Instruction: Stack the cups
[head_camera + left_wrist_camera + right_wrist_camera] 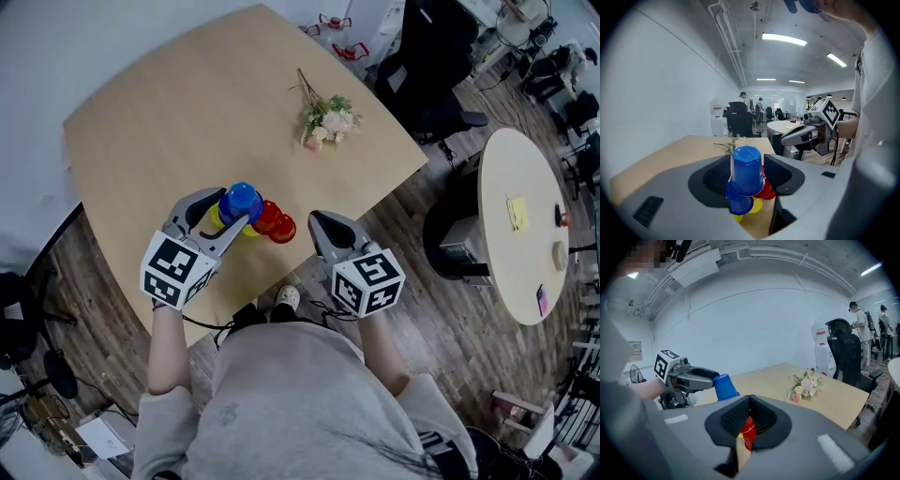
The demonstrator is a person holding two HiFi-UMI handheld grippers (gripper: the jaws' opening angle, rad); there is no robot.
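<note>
No text or label can be read.

The topmost blue cup (241, 200) is a bright, solid blue, as is the cup under it. Lower in the pile there is yellow cup (215, 218), one or perhaps two. Right of the blue cup, the red cups (274, 224) are glossy red. The table (169, 103) is pale wood grain. Beyond the blue cup, the flowers (328, 120) are pink and cream with green leaves. The left tool (747, 174) and right tool (749, 420) are grey with black ribbed pads. Their marker cubes (176, 270) carry black-and-white squares.
</note>
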